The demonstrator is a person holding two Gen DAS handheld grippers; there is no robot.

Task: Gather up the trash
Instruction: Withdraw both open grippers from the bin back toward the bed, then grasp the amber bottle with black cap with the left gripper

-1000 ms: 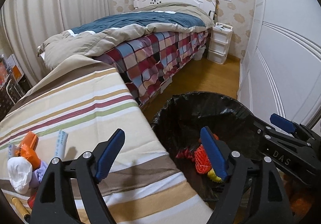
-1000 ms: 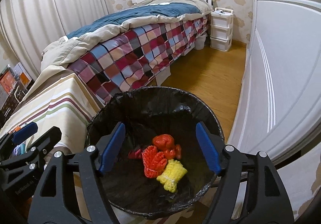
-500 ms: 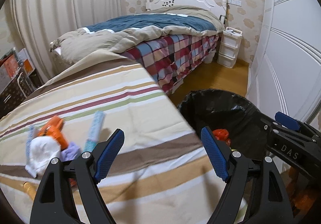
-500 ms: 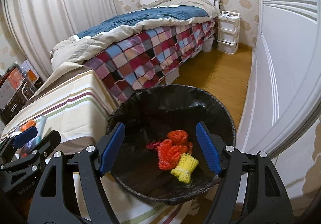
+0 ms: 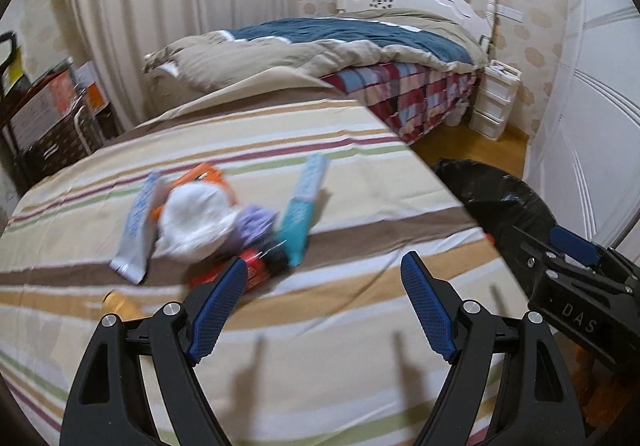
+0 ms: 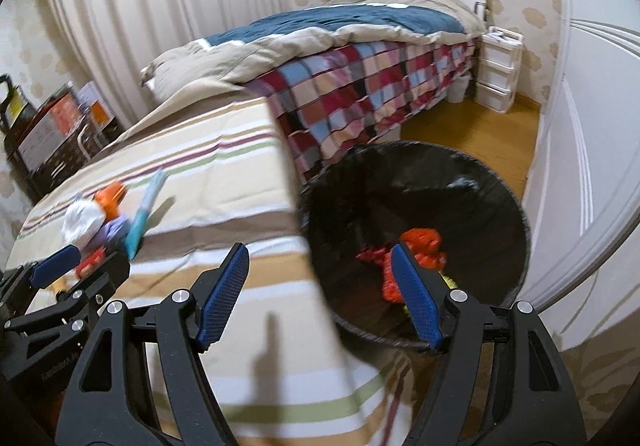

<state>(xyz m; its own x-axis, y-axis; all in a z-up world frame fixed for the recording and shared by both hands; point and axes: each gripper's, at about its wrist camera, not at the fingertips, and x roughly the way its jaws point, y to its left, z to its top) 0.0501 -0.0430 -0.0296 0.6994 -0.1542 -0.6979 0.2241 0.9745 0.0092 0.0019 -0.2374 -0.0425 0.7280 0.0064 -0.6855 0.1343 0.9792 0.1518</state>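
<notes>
The trash pile (image 5: 224, 222) lies on the striped tabletop (image 5: 360, 346), w/ several bits bunched together: a white crumpled wad (image 5: 192, 220), an orange wrapper (image 5: 208, 176) behind it, a purple scrap (image 5: 256, 224), a teal tube (image 5: 304, 206) at the right edge, a grey-blue tube (image 5: 138, 222) at the left, and a red item w/ black cap (image 5: 260, 266) nearest the camera. A tan stick (image 5: 120, 304) is seen just beside the pile, lower left; what it is can't be told through the blur. The black-lined bin (image 6: 416, 234) stands on the floor just off the tabletop's right edge, w/ red and orange scraps (image 6: 416, 250) and a bit of yellow already inside.

Step in hand, as judged: some trash is binned, more is left, and the next pick is being lined up. The left hand-held gripper (image 5: 324, 306) is aimed at the pile, jaws wide, nothing between them. The right hand-held gripper (image 6: 320, 294) is held over the tabletop edge beside the bin, jaws also wide and empty.

Next move, probably: the left hand-held gripper is to be brought forward and down onto the nearest piece, likely the red item, w/ the jaws set either side before closing. Care is needed since the bits overlap; a neighbour could be dragged or knocked off the tabletop. The soft wad should squash easily; the tubes may slip.
</notes>
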